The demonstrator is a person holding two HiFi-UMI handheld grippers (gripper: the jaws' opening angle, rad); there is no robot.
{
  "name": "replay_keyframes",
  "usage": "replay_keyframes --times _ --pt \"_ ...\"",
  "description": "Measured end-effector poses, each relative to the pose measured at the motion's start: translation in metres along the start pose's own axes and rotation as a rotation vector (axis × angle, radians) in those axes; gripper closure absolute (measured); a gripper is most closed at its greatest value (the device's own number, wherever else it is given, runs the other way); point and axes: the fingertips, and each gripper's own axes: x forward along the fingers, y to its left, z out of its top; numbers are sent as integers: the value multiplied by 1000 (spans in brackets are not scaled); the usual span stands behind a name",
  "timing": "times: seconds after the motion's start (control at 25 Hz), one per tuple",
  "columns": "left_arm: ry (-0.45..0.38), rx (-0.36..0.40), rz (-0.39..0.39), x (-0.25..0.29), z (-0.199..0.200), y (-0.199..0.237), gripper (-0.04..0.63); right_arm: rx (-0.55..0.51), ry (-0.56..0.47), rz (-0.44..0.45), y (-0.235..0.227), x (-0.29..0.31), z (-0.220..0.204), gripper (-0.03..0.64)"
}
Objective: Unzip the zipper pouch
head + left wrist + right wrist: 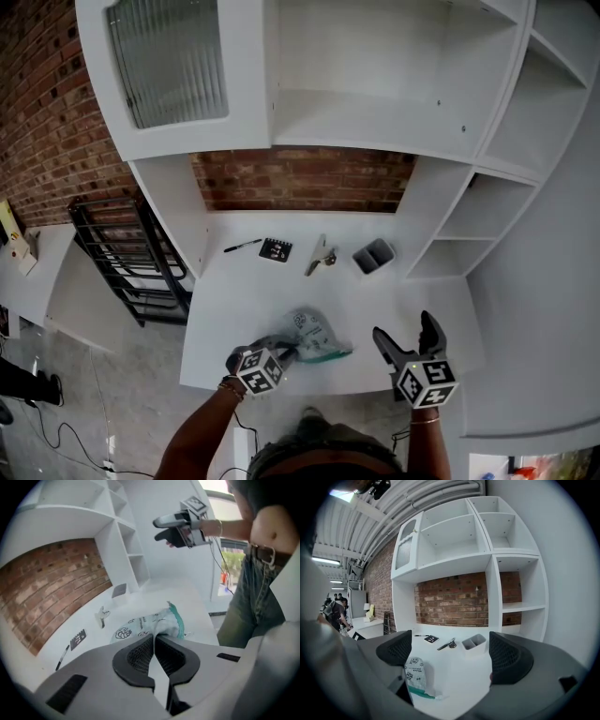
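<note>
While left gripper (153, 638) pinches zipper pouch (314, 336), right gripper (405, 328) agape.

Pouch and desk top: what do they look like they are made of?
The pouch looks like soft, thin fabric or coated cloth, white with black prints and a teal edge: it crumples where the left gripper pinches it. The desk looks like smooth white laminate or painted board, with a matte finish.
</note>
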Motion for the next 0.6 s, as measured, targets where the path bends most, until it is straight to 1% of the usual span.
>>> replay_keyframes --times 0.16,0.32,0.4,0.48,0.52,0.6 --pt "-33 -236 9 -11 9 13 584 4 -1 16 2 1 -3 107" --pt "-143 -512 2 -31 29 30 584 5 -7 36 7 3 -2 114" --pt "-199 -626 -8 -42 36 37 584 9 -12 47 9 4 -1 121" --pt "-254 -704 -11 -55 43 41 585 16 -19 55 12 4 1 137" --pt "-275 -725 -6 -61 45 43 585 20 -25 56 13 4 2 141" --pt "-310 -742 7 -72 51 43 586 26 -40 62 16 3 4 152"
